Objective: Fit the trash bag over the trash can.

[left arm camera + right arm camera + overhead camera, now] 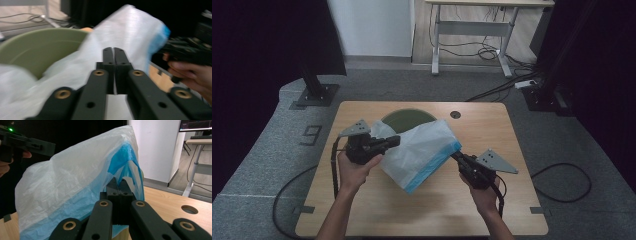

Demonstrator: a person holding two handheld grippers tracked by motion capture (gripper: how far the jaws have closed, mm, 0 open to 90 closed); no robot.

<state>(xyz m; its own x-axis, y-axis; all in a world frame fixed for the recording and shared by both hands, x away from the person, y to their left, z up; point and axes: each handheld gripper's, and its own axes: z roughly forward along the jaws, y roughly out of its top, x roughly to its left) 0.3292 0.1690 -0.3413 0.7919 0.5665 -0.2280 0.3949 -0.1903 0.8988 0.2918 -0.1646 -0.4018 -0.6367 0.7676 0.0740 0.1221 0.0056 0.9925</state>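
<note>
We hold a thin white plastic bag with a blue band along one edge (424, 150) stretched in the air between our two grippers, above the middle of the light wooden bench (512, 150). Our left gripper (396, 140) has its black jaws pressed together on the bag's white edge; in the left gripper view the jaws (114, 53) meet with the film pinched between them. Our right gripper (455, 156) is clamped on the blue-banded corner, and in the right gripper view the blue plastic (125, 157) folds over the closed jaw tips. The bag hangs tilted, its blue edge lower and nearer to us, its white end higher on the left. A round olive-green plastic bowl (404, 119) sits on the bench behind and partly under the bag; the left gripper view shows its rim (37, 33) just beside the crumpled film.
</note>
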